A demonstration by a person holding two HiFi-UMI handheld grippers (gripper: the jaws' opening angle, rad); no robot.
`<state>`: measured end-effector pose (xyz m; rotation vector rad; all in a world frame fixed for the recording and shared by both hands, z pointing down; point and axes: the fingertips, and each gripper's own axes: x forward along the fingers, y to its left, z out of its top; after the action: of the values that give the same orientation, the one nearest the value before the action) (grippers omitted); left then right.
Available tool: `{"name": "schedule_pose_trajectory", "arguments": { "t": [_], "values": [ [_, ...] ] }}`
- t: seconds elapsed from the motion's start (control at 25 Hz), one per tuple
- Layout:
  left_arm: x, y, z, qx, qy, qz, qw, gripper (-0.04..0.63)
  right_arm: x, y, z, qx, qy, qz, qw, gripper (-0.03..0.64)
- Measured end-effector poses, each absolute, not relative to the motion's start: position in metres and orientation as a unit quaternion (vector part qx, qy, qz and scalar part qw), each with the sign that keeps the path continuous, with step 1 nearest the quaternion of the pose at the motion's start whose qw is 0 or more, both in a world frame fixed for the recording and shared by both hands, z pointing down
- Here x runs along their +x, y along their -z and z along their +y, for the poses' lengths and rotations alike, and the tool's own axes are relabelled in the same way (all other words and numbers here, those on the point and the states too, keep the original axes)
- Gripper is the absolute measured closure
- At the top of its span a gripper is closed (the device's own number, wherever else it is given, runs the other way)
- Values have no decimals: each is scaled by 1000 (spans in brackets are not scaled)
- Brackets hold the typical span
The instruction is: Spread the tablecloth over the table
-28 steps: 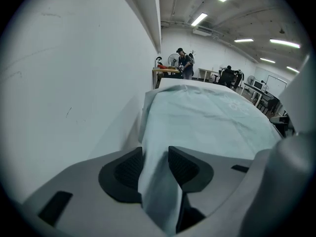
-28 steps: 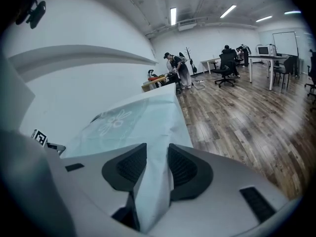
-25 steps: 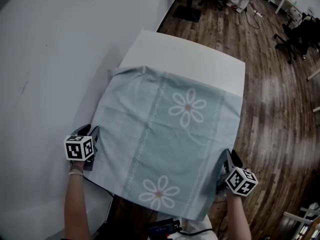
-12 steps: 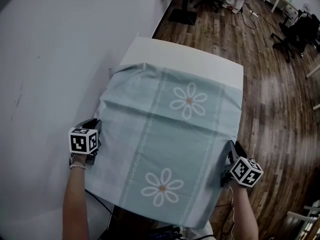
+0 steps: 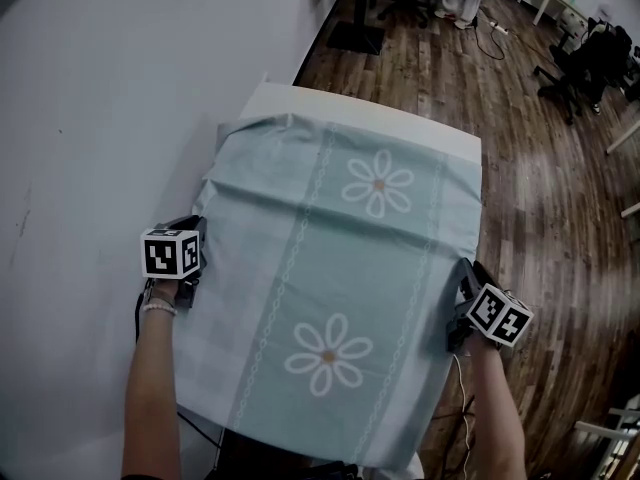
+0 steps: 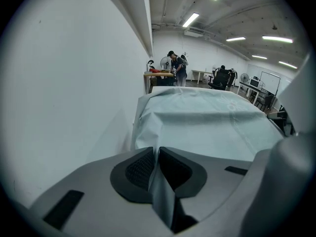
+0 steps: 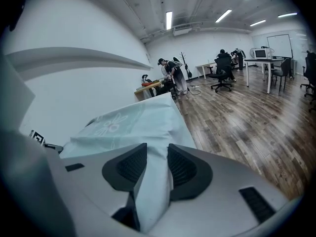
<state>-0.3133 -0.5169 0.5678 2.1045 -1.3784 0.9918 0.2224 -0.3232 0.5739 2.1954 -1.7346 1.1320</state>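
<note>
I am sliding the pale green flower-printed fabric tablecloth (image 5: 330, 268) toward the top of the frame, so it is covering more of the white rectangular table (image 5: 350, 108) now, while my left tongs (image 6: 157, 169), just closing narrower, and right tongs (image 7: 157, 169) are pinching its side edges.

The left gripper (image 5: 192, 236) — its jaws have just been closing on the hem — and the right gripper (image 5: 462, 276) have drawn the tablecloth (image 5: 340, 268) toward the table's (image 5: 300, 96) far end, narrowing its bare strip.
</note>
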Motion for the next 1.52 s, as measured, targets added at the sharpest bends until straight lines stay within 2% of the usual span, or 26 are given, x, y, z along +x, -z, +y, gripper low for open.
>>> {"name": "schedule_pose_trajectory", "arguments": {
  "t": [1.52],
  "values": [
    [-218, -563, -701, 774, -360, -492, 170, 541, 316, -571, -494, 746, -367, -552, 64, 459]
  ]
}}
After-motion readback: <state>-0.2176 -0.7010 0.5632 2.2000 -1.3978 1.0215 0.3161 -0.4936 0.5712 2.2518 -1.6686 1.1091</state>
